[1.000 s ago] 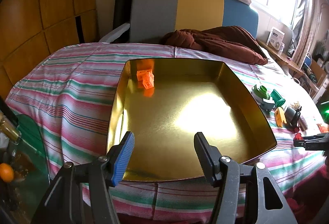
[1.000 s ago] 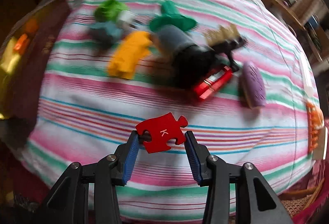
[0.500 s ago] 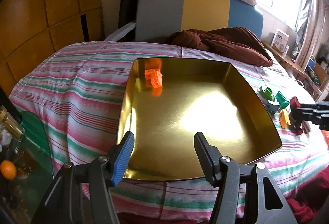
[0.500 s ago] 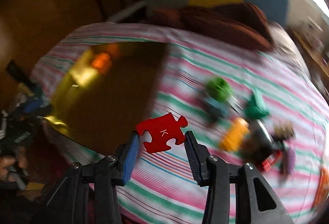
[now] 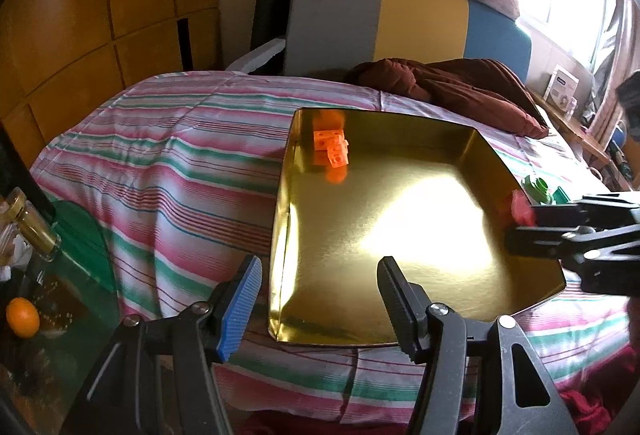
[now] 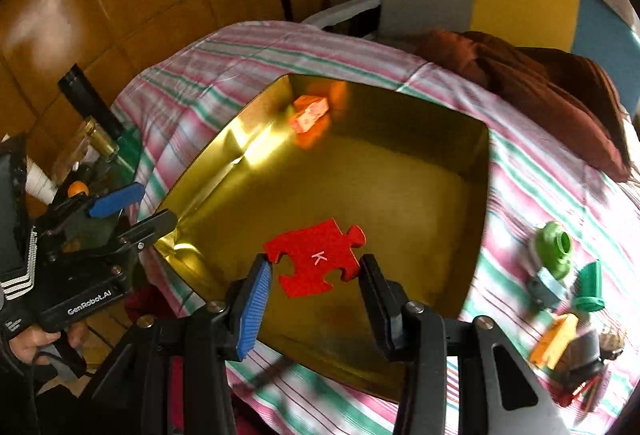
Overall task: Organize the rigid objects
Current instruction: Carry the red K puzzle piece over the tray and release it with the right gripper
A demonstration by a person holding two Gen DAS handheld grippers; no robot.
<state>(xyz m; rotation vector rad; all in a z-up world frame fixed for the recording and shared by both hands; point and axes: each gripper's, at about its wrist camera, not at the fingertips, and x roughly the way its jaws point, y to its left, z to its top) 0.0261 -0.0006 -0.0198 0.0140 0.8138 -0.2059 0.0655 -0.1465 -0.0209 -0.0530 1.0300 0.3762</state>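
Note:
A shallow gold tray [image 5: 400, 235] [image 6: 400, 195] lies on the striped bedcover. Orange blocks [image 5: 331, 149] [image 6: 310, 113] sit in its far left corner. My right gripper [image 6: 316, 275] is shut on a red puzzle piece [image 6: 316, 259] marked K and holds it above the tray's near part. In the left wrist view the right gripper [image 5: 520, 225] comes in from the right over the tray's right rim, with the red piece [image 5: 520, 204] at its tips. My left gripper [image 5: 320, 295] [image 6: 140, 209] stands open and empty at the tray's near left edge.
Loose toys lie on the cover right of the tray: a green piece [image 6: 554, 249], a green funnel [image 6: 590, 287], a yellow piece [image 6: 556, 339] and dark items. A brown blanket [image 5: 460, 91] lies behind the tray. A glass side table with an orange [image 5: 22, 317] stands at the left.
My right gripper has swung left with the red puzzle piece, from the cover by the toys to above the tray. The left gripper has drifted slightly left, still open.

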